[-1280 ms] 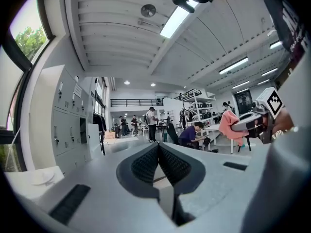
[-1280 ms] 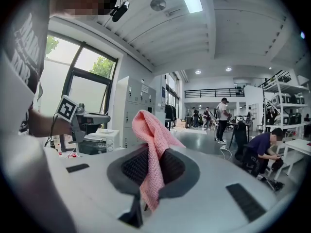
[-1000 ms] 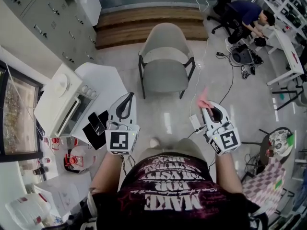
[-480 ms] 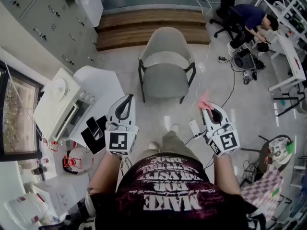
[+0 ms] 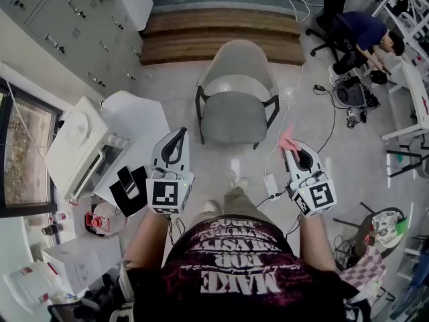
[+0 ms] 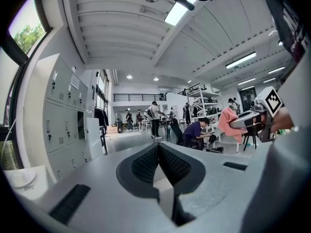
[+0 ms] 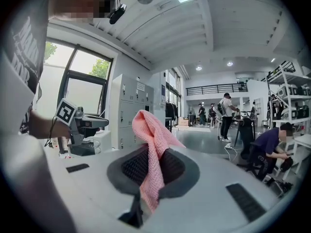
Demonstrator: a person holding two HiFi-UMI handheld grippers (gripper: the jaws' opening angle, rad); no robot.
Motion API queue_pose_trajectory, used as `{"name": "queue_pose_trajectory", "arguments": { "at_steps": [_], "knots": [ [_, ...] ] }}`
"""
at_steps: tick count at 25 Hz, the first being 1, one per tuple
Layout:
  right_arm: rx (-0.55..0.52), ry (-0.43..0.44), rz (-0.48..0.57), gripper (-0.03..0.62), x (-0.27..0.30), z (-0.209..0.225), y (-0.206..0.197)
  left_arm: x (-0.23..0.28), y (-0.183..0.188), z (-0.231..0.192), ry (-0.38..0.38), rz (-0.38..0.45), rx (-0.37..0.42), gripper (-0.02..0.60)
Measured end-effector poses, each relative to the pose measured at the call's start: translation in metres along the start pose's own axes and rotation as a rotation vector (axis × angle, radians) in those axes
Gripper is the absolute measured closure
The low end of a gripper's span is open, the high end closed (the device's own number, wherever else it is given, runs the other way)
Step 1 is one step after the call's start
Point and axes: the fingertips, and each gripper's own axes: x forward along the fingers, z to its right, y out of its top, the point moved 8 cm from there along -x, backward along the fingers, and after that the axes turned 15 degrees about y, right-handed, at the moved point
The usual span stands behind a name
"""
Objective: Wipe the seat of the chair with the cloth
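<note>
One grey chair [image 5: 234, 79] is seen on the floor, ahead of the person. Its seat [image 5: 233, 118] is well apart from both grippers. One pink cloth [image 7: 151, 140] is seen, and two grippers are held up side by side. The jaws of the left gripper [image 6: 158, 148] are pressed together, with nothing between them. The jaws of the right gripper [image 7: 149, 154] are clamped on the cloth, which sticks up above them and hangs down in front. The tips of those jaws are covered by the cloth. In the head view only a small pink bit of the cloth is shown
</note>
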Motion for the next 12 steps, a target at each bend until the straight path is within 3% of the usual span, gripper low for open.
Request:
{"name": "queue_pose_trajectory", "arguments": {
  "at_steps": [3, 12],
  "knots": [
    [0.011, 0.013, -0.006, 0.561, 0.010, 0.019, -0.003, 0.018, -0.003, 0.004, 0.010, -0.032, 0.001, 0.575],
    [0.024, 0.078, -0.003, 0.560, 0.038, 0.079, -0.003, 0.069, 0.009, 0.020, 0.055, -0.021, 0.016, 0.575]
  ]
}}
